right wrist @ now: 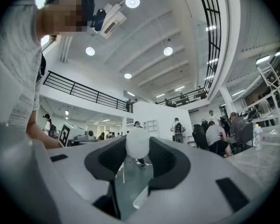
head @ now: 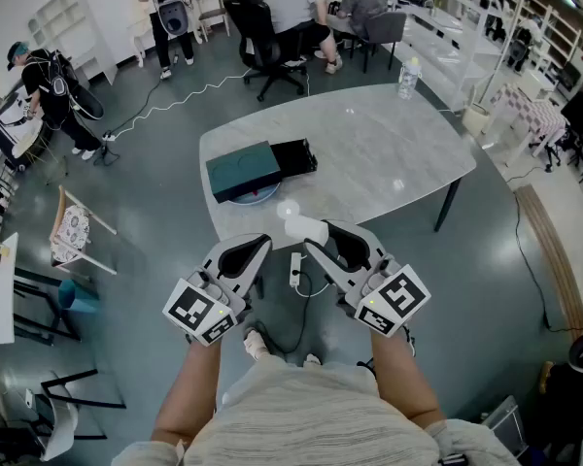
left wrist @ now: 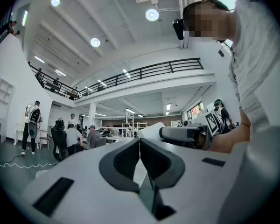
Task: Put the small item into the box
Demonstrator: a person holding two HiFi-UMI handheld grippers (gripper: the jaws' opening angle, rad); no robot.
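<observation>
A dark green box point(head: 243, 170) lies on the grey table point(head: 389, 153), with its black tray point(head: 293, 156) slid out to the right. My right gripper point(head: 314, 231) hangs just off the table's near edge, shut on a small white rounded item point(head: 306, 228). In the right gripper view the item point(right wrist: 137, 143) sits squeezed between the dark pads point(right wrist: 164, 158). My left gripper point(head: 263, 244) hovers beside it at the left, its jaws pressed together with nothing in them point(left wrist: 139, 146). The left gripper view shows the right gripper's tip with the white item point(left wrist: 151, 130).
A second small white thing point(head: 288, 209) lies on the table near the front edge. A pale round plate point(head: 262, 197) shows under the box. A water bottle point(head: 407, 78) stands at the far right corner. A power strip point(head: 296, 268) lies on the floor. People sit beyond the table.
</observation>
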